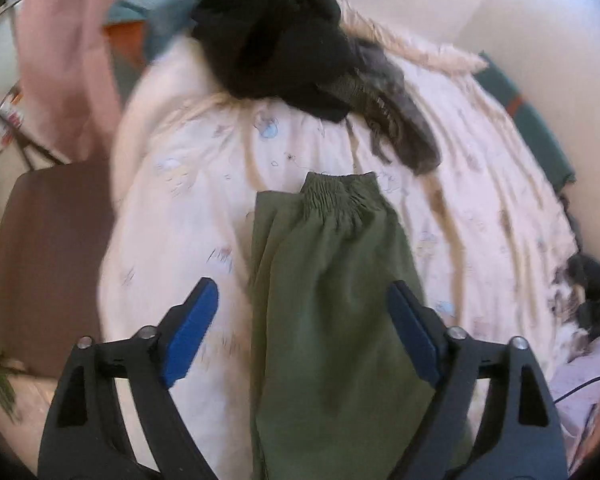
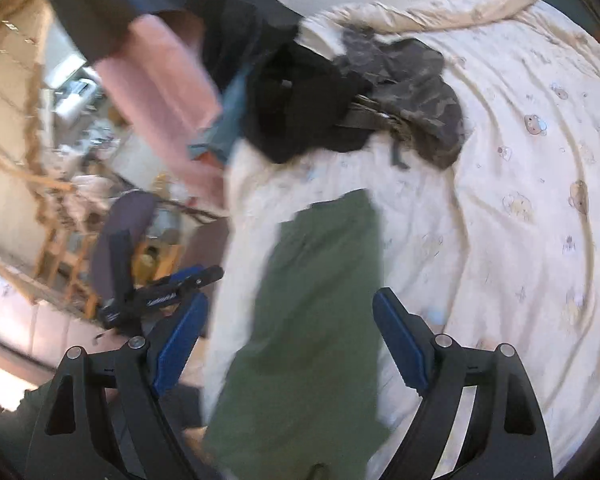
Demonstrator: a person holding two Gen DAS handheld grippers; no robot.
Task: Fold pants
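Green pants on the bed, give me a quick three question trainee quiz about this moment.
1. True or false: the left gripper is clamped on the green pants.
2. Which end of the pants lies farthest from the grippers: A waistband, B leg cuffs?
3. What lies beyond the pants on the quilt?

Key: 1 false, both the left and the right gripper stand open and hold nothing. 2 A, the waistband. 3 A pile of dark clothes.

Pants (image 1: pixel 332 280): lie lengthwise on the bed (image 1: pixel 480 184).
Clothes pile (image 1: pixel 284 40): on the bed, beyond the waistband (image 1: pixel 340 192).
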